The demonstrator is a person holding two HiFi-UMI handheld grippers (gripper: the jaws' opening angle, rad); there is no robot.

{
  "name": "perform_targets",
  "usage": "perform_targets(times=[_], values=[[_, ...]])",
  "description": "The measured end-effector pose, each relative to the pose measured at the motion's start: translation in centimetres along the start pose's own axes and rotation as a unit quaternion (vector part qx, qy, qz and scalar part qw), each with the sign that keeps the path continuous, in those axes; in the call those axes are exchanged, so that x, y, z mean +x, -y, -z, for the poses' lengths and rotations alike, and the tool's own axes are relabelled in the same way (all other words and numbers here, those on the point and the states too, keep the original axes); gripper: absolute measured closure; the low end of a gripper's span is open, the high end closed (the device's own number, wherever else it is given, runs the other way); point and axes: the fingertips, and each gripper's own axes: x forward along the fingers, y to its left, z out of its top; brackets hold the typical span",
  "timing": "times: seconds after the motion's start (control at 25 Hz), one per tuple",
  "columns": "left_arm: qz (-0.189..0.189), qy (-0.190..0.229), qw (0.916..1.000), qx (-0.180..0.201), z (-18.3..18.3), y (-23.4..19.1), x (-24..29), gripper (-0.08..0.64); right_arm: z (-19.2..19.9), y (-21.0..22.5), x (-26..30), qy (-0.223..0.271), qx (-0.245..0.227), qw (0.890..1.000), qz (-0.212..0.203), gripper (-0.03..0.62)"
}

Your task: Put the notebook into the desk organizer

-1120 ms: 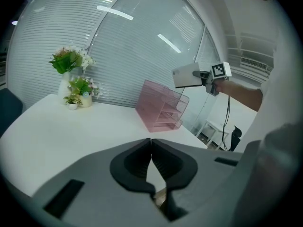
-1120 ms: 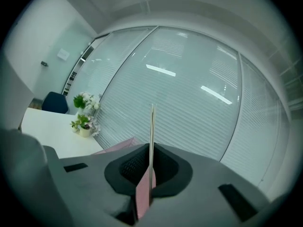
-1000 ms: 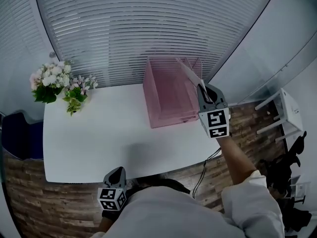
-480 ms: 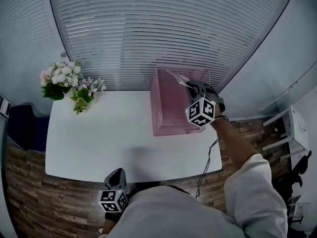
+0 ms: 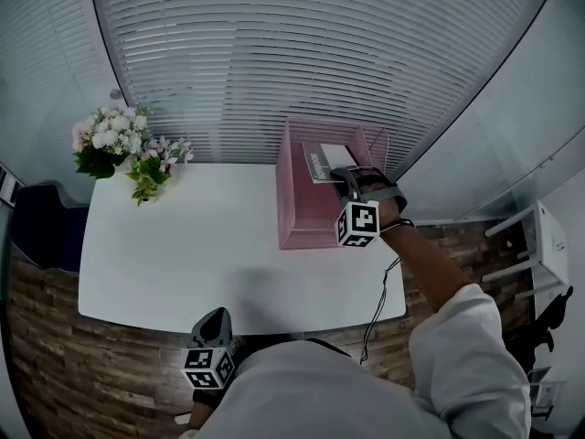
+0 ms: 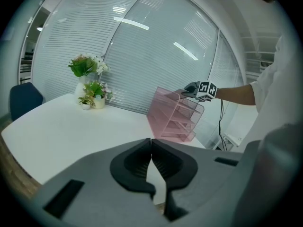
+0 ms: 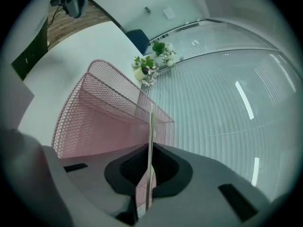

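Note:
The pink mesh desk organizer point(image 5: 306, 208) stands at the back right of the white table point(image 5: 183, 245). A thin white notebook point(image 5: 327, 161) lies over the organizer's top tier with its cover facing up. My right gripper point(image 5: 347, 176) is shut on its near edge. In the right gripper view the notebook point(image 7: 150, 136) runs edge-on between the jaws of the right gripper point(image 7: 148, 167), above the organizer point(image 7: 99, 112). My left gripper point(image 5: 214, 322) hangs low at the table's front edge. In its own view the left gripper point(image 6: 151, 150) is shut with nothing in it, and the organizer point(image 6: 173, 119) stands far ahead.
A vase of flowers point(image 5: 117, 144) stands at the table's back left corner. A blue chair point(image 5: 35, 234) sits off the left end, a white stool point(image 5: 535, 236) off to the right. A cable point(image 5: 379, 295) hangs by the table's right edge. Blinds close the back.
My right gripper has come down and left over the organizer. The notebook has turned from edge-on to flat above the top tier. The left gripper has stayed put.

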Motion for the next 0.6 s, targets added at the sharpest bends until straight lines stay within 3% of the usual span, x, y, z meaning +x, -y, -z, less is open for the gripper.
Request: perform_targets(times=[0.24, 0.6], values=[[0.006, -0.005, 1.0000, 0.001, 0.1, 0.6, 0.7, 0.551, -0.1, -3.1, 0.5, 0.002, -0.014, 0.998, -0.053, 0.562], [0.011, -0.009, 0.9999, -0.001, 0.1, 0.8, 1.4, 0.551, 0.1, -4.4, 0.7, 0.004, -0.003, 0.995, -0.099, 0.533]])
